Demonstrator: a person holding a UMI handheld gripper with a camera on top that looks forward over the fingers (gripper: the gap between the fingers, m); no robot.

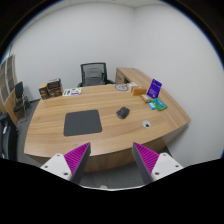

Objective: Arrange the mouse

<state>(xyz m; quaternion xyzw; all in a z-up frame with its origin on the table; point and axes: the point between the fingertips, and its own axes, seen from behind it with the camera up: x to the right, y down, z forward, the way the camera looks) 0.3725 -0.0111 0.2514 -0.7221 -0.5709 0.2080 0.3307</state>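
A dark mouse (122, 113) sits on the wooden desk (60, 140), to the right of a dark grey mouse mat (82, 122). The mouse is off the mat, a short gap away. My gripper (112, 160) is well back from the desk's near edge, above the floor, with its two magenta-padded fingers (75, 157) spread wide apart and nothing between them. Mouse and mat lie far beyond the fingertips.
A black office chair (93, 73) stands behind the desk. Colourful books or boxes (156, 94) lie on the desk's right end, a small white item (147, 125) near the front right, and a round object (122, 88) at the back. Shelves (50, 88) stand at the left wall.
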